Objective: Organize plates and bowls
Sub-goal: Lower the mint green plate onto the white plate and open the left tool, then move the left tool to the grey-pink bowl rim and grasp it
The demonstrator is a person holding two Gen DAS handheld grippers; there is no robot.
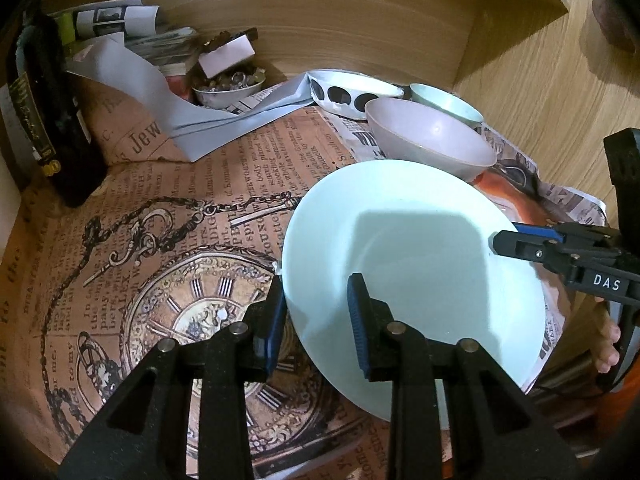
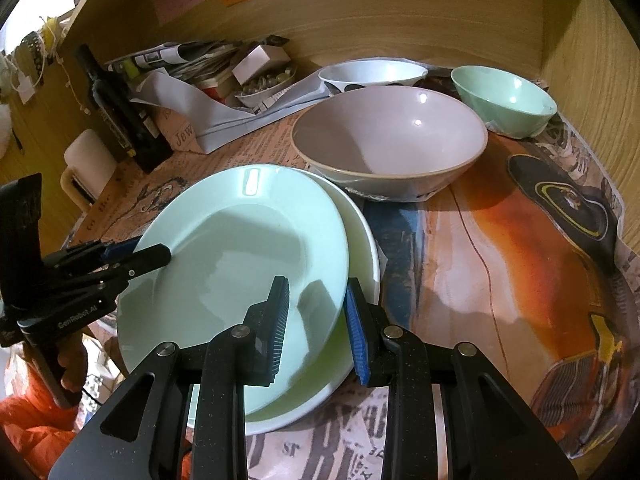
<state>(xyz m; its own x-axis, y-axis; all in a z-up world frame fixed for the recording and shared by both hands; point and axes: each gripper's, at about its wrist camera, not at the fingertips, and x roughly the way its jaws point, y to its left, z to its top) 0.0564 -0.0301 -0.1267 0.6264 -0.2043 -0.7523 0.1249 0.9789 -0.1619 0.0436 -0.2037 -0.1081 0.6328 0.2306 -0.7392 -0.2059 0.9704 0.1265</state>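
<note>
A mint plate [image 1: 412, 248] [image 2: 240, 248] lies over a white plate [image 2: 362, 232] on the newspaper-covered table. My left gripper [image 1: 318, 320] [image 2: 148, 254] is shut on the mint plate's left rim. On the right rim my right gripper [image 2: 316, 324] [image 1: 508, 240] is shut as well, one pad inside the rim and one outside. A narrow gap shows between the two plates at the near edge. Behind them stand a pinkish-grey bowl [image 1: 432, 140] [image 2: 388, 140], a small mint bowl [image 1: 448, 104] [image 2: 504, 100] and a white bowl with black dots [image 1: 352, 92] [image 2: 372, 72].
A dark bottle [image 1: 44, 120] [image 2: 120, 112] stands at the back left beside folded papers [image 1: 132, 72]. A small dish of beads [image 1: 228, 88] [image 2: 264, 84] sits by the wooden back wall. A white mug [image 2: 88, 164] is off the table's left edge. Wooden walls close in the back and right.
</note>
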